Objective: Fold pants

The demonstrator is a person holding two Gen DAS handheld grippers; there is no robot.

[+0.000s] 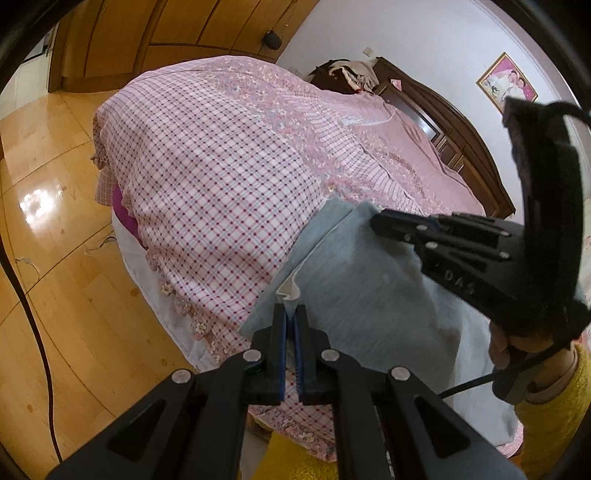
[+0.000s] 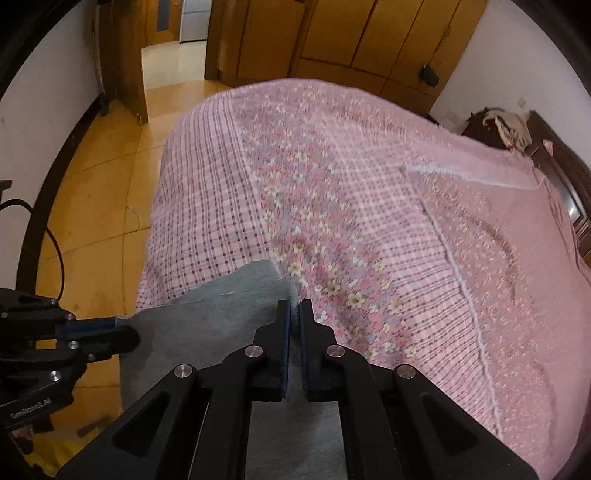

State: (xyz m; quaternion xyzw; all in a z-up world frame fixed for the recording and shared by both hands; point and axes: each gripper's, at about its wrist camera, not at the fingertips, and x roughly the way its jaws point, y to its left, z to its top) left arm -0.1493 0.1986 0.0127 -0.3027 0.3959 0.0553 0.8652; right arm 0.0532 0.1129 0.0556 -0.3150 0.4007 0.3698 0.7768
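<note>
Grey-blue pants [image 1: 369,295] hang over the near edge of a bed with a pink checked cover [image 1: 207,177]. My left gripper [image 1: 290,314] is shut on one edge of the pants, where a white inner lining shows. My right gripper [image 1: 380,221] is shut on the far corner of the same cloth. In the right wrist view the right gripper [image 2: 295,310] pinches the pants [image 2: 207,317] between its blue pads, and the left gripper [image 2: 122,328] holds the cloth's left edge. The pants are stretched between the two grippers.
The bed cover [image 2: 369,206] spreads ahead with a floral band. A dark wooden headboard [image 1: 443,122] with a pile of clothes [image 1: 347,74] is at the far end. Wooden floor [image 1: 55,229] and wardrobes [image 2: 351,33] lie to the left. A black cable [image 1: 33,314] crosses the floor.
</note>
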